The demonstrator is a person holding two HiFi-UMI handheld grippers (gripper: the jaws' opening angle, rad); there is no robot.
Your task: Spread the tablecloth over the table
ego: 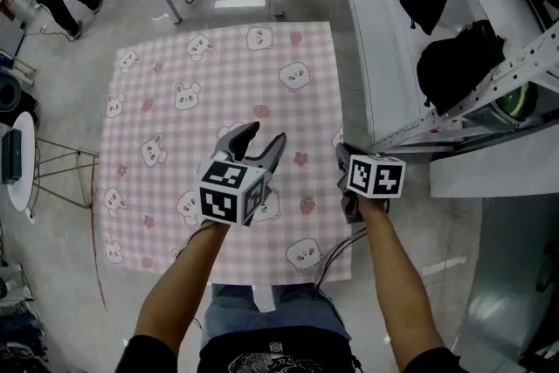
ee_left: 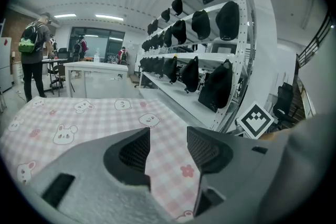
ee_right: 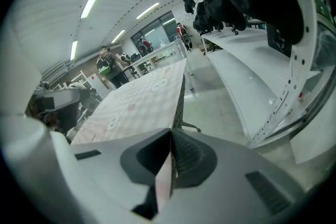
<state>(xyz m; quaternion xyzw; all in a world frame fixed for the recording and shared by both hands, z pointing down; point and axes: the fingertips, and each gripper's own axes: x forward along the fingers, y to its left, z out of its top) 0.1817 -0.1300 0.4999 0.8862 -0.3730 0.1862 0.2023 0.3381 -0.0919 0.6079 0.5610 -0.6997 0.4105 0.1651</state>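
Your right gripper (ee_right: 170, 157) has its fingers pressed together on the near right edge of the pink checked tablecloth (ego: 218, 74), a strip of it pinched between them. Your left gripper (ee_left: 168, 147) hovers over the cloth, fingers partly apart, holding nothing. The tablecloth lies spread flat before you

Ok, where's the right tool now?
In the head view the right tool is at the right edge of the tablecloth, towards the near end, next to the white shelf. Its jaws are shut on that edge.
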